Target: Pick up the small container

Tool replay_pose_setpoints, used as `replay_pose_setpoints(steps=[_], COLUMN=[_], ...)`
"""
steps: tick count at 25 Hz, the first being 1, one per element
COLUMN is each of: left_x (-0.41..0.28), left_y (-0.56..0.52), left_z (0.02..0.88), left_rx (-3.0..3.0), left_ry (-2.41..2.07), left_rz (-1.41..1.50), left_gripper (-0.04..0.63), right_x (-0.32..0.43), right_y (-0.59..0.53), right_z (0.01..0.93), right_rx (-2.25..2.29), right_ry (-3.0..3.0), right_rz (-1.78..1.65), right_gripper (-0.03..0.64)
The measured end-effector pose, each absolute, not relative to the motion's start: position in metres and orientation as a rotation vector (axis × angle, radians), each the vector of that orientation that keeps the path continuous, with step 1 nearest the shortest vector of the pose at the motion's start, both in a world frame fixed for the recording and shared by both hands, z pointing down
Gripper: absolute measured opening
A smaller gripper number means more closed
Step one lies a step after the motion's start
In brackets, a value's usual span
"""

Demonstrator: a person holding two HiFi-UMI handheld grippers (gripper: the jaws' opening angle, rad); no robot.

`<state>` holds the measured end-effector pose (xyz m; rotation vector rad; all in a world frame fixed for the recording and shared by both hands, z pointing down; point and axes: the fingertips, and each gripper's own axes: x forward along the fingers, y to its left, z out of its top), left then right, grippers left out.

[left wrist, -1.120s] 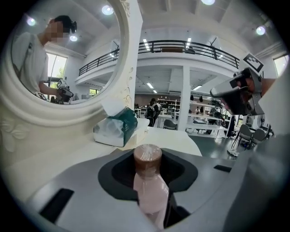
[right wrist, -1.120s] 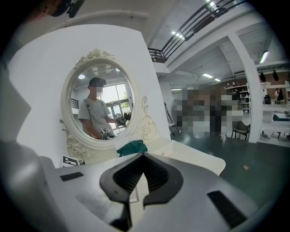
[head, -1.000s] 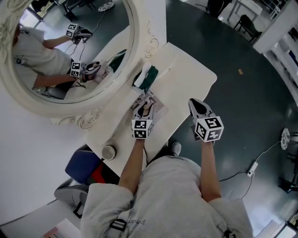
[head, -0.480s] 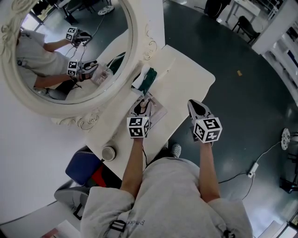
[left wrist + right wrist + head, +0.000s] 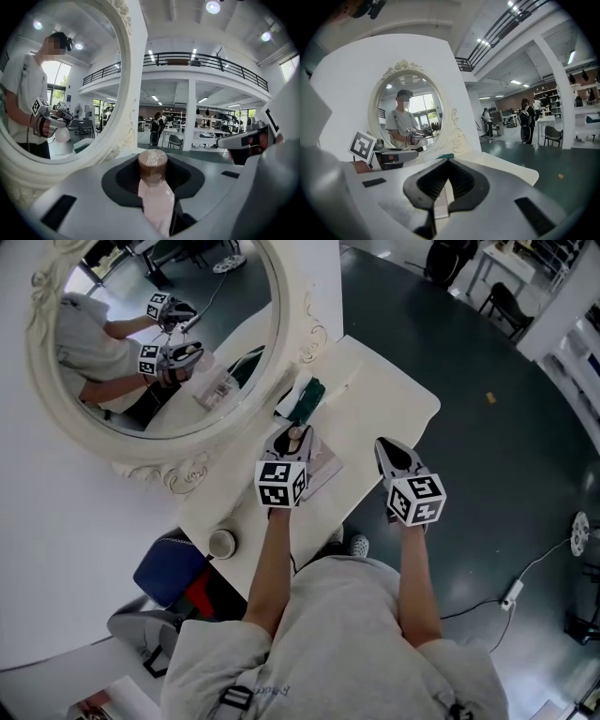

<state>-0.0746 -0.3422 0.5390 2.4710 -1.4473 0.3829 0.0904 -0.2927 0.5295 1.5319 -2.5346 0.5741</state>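
1. The left gripper [image 5: 293, 437] has its jaws clamped on the container [image 5: 154, 197], a small pale bottle with a brown cap. The body sits between the pads and the cap pokes out past them.
2. From where I stand, the container hangs over the table [image 5: 375, 395], above a leaflet [image 5: 325, 465] and close to the mirror [image 5: 159, 343]. It looks clear of the tabletop, though no view shows the underside.
3. The right gripper [image 5: 389, 451] hovers at the table's near edge, beside the left. Its jaws are together with nothing in them.
4. I'd call this the lift itself, so the job is nearly done. What matters now is a steady squeeze: no easing off, no extra crush.
5. Go straight up rather than forward. The mirror frame and a green thing [image 5: 307, 395] lie just ahead, and a nudge there could knock the bottle askew.
6. Hold the gripper's tilt as it is. The bottle is gripped on its body with the cap end free, so a sudden wrist turn might let it pivot between the pads.
7. The bottle seems wrapped in shiny film, which may be slippery, so a slow, even rise suits it best.
8. The right gripper is best kept where it is, out of the way.
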Motion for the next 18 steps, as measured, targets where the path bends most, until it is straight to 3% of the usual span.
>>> replay_pose_setpoints(steps=[18], left_x=[-0.056], left_y=[-0.358], left_z=[0.448], left_rx=[2.6], left_ry=[-1.419], left_rz=[0.381], left_gripper=[0.14], right_x=[0.097], right_y=[-0.294], right_z=[0.511], right_rx=[1.545], right_ry=[-2.607], right_rz=[0.585], right_gripper=[0.017])
